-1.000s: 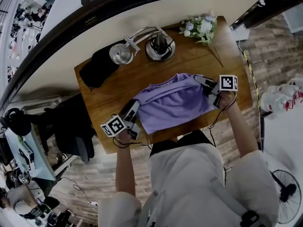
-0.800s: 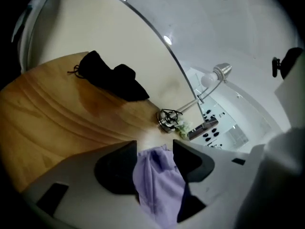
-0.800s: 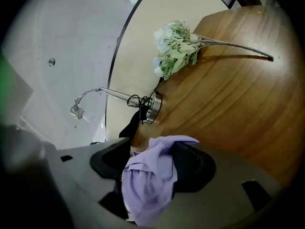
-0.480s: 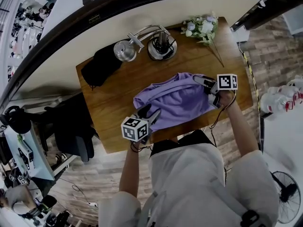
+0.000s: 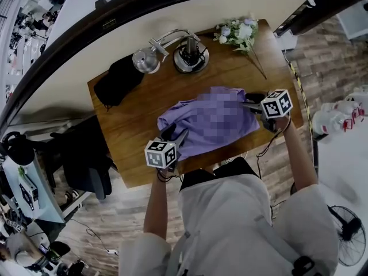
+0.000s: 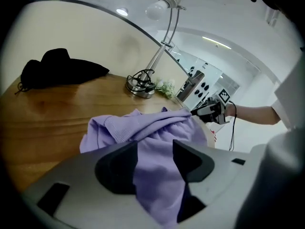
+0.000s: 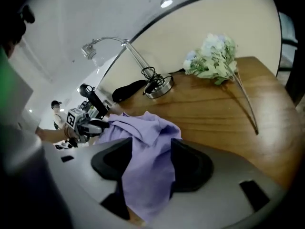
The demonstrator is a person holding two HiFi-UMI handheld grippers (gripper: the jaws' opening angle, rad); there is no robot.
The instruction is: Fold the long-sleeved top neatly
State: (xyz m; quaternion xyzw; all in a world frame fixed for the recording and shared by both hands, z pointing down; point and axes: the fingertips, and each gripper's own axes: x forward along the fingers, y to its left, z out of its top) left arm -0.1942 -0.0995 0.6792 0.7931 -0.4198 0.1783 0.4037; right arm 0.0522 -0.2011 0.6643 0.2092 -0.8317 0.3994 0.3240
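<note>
Looking at the purple top (image 5: 172, 118) bunched up mid-bench (image 5: 129, 134), pulled into a loose ridge between two grips. Got the left gripper (image 5: 176, 135) pinching a wad of fabric at the near-left edge, jaws fairly far apart but stuffed with cloth pad to pad. Same deal with the right gripper (image 5: 250, 101) over at the right edge: jaws just been closing in on a fold, purple cloth filling the gap and hanging out toward the camera.

Biggest worry, judging from here: grabbing more than one layer. No way of telling the number of layers caught from either gripper view. Pull apart with a stray sleeve trapped inside and end up with a lumpy, crooked fold.

Also possible: losing one side mid-swing thanks to a wide, soft bite on slippery knit, then watching half the top flop off the near edge of the bench. Sitting pretty near that edge already on the left side.

Worth minding the lamp (image 5: 146, 62), the flowers (image 5: 237, 32) and the black cloth (image 5: 118, 82) along the back too. Well apart from the top right now, but easy to sweep with a big fling that way. Would keep it low, keep the tension even, and lay it flat before any folding.
</note>
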